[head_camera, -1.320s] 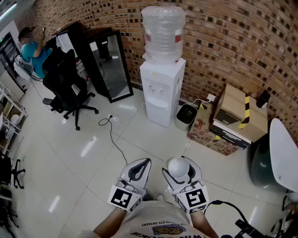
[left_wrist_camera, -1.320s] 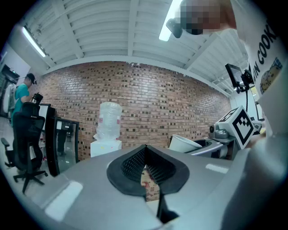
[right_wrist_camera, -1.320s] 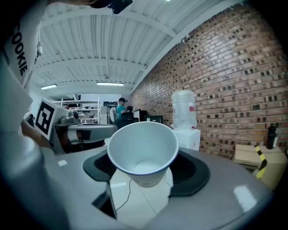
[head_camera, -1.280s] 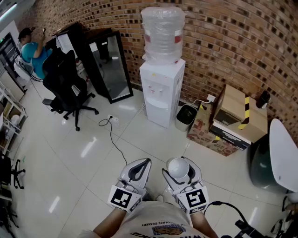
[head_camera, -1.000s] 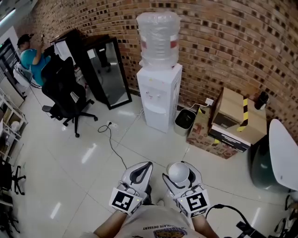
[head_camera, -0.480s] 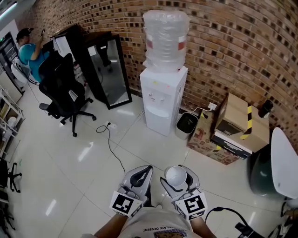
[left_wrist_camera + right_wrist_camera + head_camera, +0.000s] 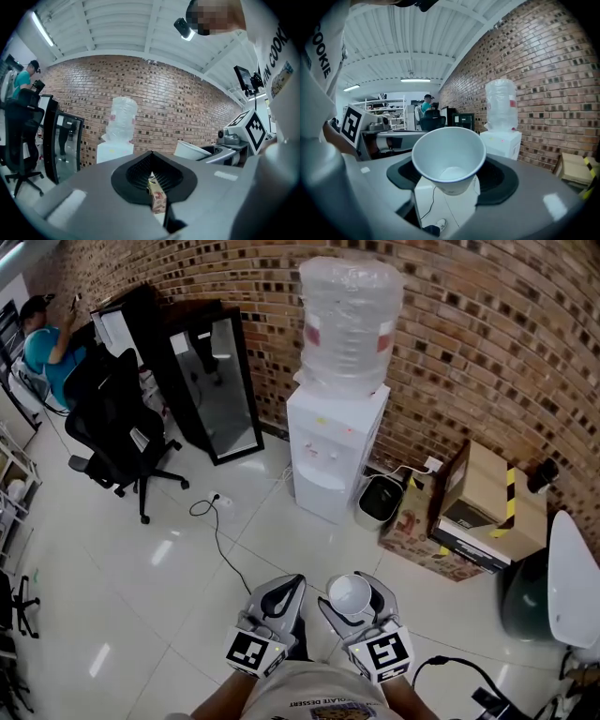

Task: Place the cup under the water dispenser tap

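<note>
**Head view:** The left claw (image 7: 296, 581) and right claw (image 7: 353, 579) are held side by side low in the frame, over the white floor (image 7: 169, 549). The right claw grips a white cup (image 7: 350, 594), one jaw on each side, with the cup's mouth facing up. The left claw's jaws meet at the tips and carry nothing. The dispenser (image 7: 336, 451) stands well apart from the cup, against the brick wall (image 7: 487, 334), with a clear bottle (image 7: 349, 324) on top. A small bin (image 7: 378, 498) sits just beside it, and cardboard boxes (image 7: 487, 502) stand further along the wall. On the dispenser's other side are a black glass-door cabinet (image 7: 216, 381), an office chair (image 7: 112, 418) and a seated person (image 7: 42, 343). A cable (image 7: 217, 532) trails across the floor.

**Left gripper view:** The left claw (image 7: 151, 155) is closed, its tips touching at a point, and it grips nothing. A scrap of printed carton shows through the slit below the tips. The dispenser (image 7: 114, 150) stands ahead, beyond the jaws. The cup (image 7: 192, 150) shows to the side, in the other claw.

**Right gripper view:** The right claw (image 7: 450, 161) is clamped on the cup (image 7: 449, 157). The cup sits upright between the dark pads and is empty inside. The dispenser (image 7: 500, 143) is ahead and off to the side, far from the cup.
</note>
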Demonstrator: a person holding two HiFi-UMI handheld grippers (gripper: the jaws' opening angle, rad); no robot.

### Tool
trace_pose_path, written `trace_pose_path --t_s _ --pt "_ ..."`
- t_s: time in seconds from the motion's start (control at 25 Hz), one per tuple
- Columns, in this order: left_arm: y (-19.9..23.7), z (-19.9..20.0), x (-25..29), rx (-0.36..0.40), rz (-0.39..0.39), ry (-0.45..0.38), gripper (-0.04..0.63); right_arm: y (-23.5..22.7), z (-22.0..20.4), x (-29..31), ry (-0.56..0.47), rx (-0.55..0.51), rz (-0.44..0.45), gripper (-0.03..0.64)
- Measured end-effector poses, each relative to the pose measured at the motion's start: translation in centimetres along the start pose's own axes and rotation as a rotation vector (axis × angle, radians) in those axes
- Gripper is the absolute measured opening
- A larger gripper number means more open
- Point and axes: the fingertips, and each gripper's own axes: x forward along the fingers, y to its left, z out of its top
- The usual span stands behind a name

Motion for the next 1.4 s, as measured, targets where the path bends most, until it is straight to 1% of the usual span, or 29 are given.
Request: trace_pose_path --t_s 0.52,0.68,0.84,1.12,1.4 --pt "12.1 1.8 5.7 -0.061 -0.047 0.005 -0.009 -2.3 4.6 11.8 0.06 -0.018 -0.038 0.343" --pt "15.1 2.1 7.4 -0.074 -0.066 0.0 -0.009 -2.7 5.8 15.2 0.065 -0.031 -0.042 0.342" --pt "17.7 2.2 8.8 -0.082 -0.076 -0.003 -0.009 -2.9 6.1 18.0 0.083 -0.034 -0.043 0.342" --pt "20.4 1.5 10.1 -0.088 -0.079 0.016 -0.009 -3.5 6.2 20.9 0.095 -0.034 -0.055 0.342" --pt "20.7 0.8 12.7 -0.106 -0.111 0.033 -0.009 -5.7 5.6 22.0 0.097 -0.02 -0.086 0.342"
